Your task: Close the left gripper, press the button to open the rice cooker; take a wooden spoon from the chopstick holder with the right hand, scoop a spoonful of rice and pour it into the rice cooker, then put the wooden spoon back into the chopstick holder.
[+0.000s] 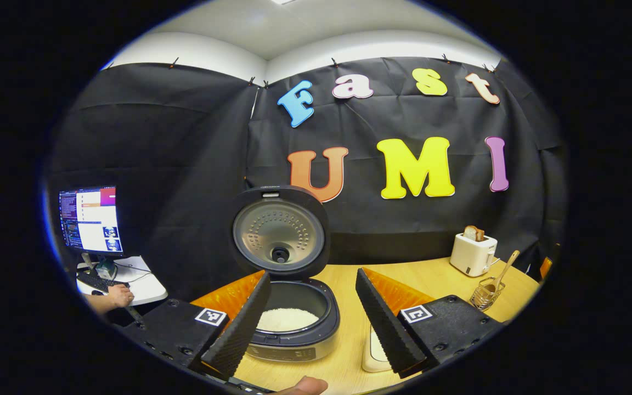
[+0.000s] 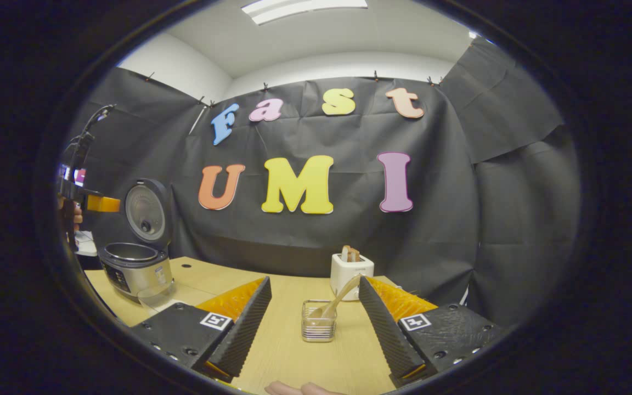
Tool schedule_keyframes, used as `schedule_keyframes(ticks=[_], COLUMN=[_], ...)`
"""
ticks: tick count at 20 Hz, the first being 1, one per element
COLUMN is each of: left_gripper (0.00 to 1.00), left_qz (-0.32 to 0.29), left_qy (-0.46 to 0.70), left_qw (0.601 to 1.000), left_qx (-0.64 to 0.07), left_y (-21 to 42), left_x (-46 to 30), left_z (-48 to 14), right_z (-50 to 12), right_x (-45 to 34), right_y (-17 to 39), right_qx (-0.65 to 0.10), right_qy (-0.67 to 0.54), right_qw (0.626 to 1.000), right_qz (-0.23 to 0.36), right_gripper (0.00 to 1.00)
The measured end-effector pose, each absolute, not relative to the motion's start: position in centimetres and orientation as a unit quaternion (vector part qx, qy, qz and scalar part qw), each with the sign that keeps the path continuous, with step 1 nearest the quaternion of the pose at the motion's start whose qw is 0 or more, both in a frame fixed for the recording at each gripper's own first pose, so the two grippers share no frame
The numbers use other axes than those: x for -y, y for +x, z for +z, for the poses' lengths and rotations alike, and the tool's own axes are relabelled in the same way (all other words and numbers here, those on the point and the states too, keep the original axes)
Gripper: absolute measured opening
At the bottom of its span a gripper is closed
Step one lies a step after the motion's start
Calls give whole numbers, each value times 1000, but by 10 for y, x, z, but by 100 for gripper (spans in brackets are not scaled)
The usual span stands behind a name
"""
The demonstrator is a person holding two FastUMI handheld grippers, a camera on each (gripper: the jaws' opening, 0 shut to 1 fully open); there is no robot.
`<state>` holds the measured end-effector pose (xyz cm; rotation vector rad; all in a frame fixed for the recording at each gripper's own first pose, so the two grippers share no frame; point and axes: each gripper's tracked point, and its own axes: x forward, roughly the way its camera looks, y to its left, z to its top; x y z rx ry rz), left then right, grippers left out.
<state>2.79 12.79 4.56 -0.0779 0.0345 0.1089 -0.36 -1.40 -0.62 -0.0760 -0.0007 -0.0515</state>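
The rice cooker [image 1: 294, 343] stands open just in front of my left gripper [image 1: 313, 277], its round lid [image 1: 280, 236] raised and white rice [image 1: 287, 319] lying in the pot. My left gripper is open and holds nothing. The wooden spoon [image 1: 505, 269] leans in the wire chopstick holder [image 1: 486, 296] at the right of the table. In the right gripper view the holder [image 2: 319, 322] with the spoon [image 2: 339, 299] stands straight ahead between the fingers of my open right gripper [image 2: 316, 282], a short way off. The cooker [image 2: 135, 269] sits at the far left.
A white toaster [image 1: 472, 253] with bread stands behind the holder, also the toaster [image 2: 351, 270]. A pale container [image 1: 373, 351] lies partly hidden behind my left gripper's right finger. A clear dish [image 2: 157, 296] sits by the cooker. A person's hand [image 1: 119, 296] rests at a keyboard below a monitor [image 1: 91, 219].
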Motion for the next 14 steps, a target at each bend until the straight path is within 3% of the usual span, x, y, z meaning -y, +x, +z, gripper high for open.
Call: schedule_keyframes(ticks=[3, 4, 14], left_gripper=[95, 99, 99], left_qz=[40, 35, -21], left_qy=[-49, -48, -49], left_qw=[998, 998, 999], left_qx=[-14, -13, 0], left_y=[14, 10, -12], left_x=[-110, -106, -64], left_z=[36, 32, 18], right_z=[-11, -10, -27], right_x=[25, 27, 81], right_y=[0, 2, 64], right_qx=[-6, -3, 4], right_qy=[-30, -26, -50], right_qw=[999, 999, 996], right_qz=[-38, -38, -79], right_gripper=[95, 95, 96])
